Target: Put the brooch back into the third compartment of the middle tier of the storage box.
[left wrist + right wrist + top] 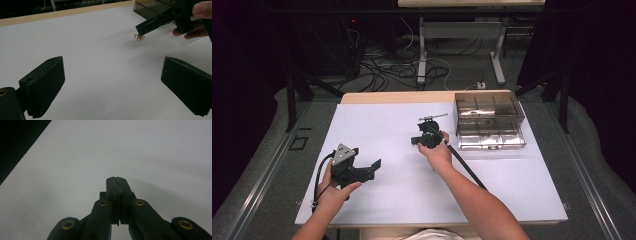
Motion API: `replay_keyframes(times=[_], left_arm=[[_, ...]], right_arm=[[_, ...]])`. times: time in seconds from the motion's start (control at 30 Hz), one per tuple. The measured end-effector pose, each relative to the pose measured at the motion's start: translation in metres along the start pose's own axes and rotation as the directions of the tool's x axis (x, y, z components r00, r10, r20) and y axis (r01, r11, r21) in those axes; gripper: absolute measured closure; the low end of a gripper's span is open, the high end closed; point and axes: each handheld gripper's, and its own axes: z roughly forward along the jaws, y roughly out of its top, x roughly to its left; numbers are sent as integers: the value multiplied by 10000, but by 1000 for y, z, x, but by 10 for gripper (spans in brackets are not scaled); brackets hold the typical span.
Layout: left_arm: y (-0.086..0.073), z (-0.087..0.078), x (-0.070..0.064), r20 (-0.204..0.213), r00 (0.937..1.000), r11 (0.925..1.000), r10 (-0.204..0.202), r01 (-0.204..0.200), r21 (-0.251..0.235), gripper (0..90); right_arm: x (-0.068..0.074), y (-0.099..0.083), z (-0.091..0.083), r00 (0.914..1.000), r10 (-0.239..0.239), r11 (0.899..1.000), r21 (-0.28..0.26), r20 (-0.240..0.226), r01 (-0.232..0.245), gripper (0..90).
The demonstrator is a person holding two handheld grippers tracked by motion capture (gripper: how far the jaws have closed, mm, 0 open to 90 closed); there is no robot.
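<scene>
On the white table (377,125), the right gripper (424,141), jaws pressed together, pinches a tiny orange spider-like thing (139,37) near the clear drawer box (488,120); the left gripper (112,82) gapes wide, well apart from that box.

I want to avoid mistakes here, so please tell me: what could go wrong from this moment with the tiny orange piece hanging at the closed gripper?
1. The tiny orange piece hangs just at the tip of the shut right gripper, so the hold looks slight; it might slip and drop onto the white table.
2. The clear drawer box stands close by; a quick move could bump it.
3. The left gripper is open and far off, so it could not catch a drop.
</scene>
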Motion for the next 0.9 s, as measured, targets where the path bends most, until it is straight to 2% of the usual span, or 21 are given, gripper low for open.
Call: replay_keyframes(times=[0.7, 0.9], left_arm=[[0, 0, 0, 38, 10000, 10000, -31, 31, -4, 55], [0, 0, 0, 16, 10000, 10000, -23, 23, 6, 55]], right_arm=[[1, 1, -17, 9998, -17, 9972, -742, -177, 4, 900], [-1, 1, -23, 9997, -158, 9955, -936, -187, 140, 900]])
